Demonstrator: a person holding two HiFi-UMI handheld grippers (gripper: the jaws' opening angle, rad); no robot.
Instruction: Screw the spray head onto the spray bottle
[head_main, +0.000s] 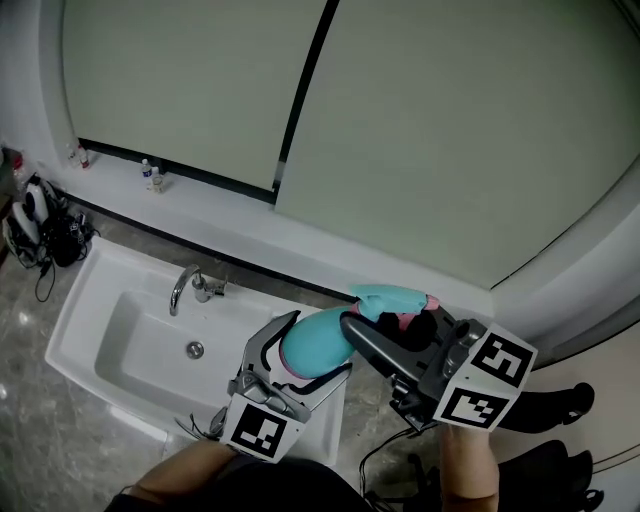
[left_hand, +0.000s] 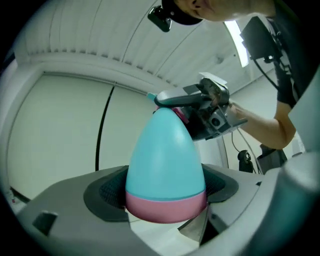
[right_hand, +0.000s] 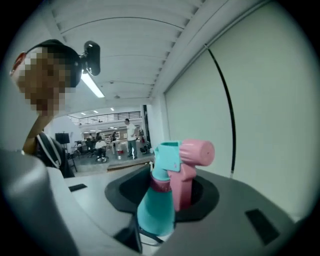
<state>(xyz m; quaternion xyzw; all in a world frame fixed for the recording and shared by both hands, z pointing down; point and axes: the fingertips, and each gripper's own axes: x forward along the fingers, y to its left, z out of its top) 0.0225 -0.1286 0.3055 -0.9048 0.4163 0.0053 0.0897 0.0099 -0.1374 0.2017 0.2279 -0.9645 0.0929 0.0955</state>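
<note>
The sink (head_main: 70, 322) at lower left lay open, only the faucet (head_main: 188, 288) rising at its back rim. Wall panels (head_main: 450, 150) closed off the upper frame beyond the ledge (head_main: 240, 225). At lower centre, the spray bottle (head_main: 312, 345) and spray head (head_main: 392, 300) filled the gap between left claw (head_main: 318, 348) and right claw (head_main: 385, 322).

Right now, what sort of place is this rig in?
Probably a washroom mock-up inside a larger workspace: a white sink with a chrome tap, small bottles on the wall ledge, and an open hall with people behind.
</note>
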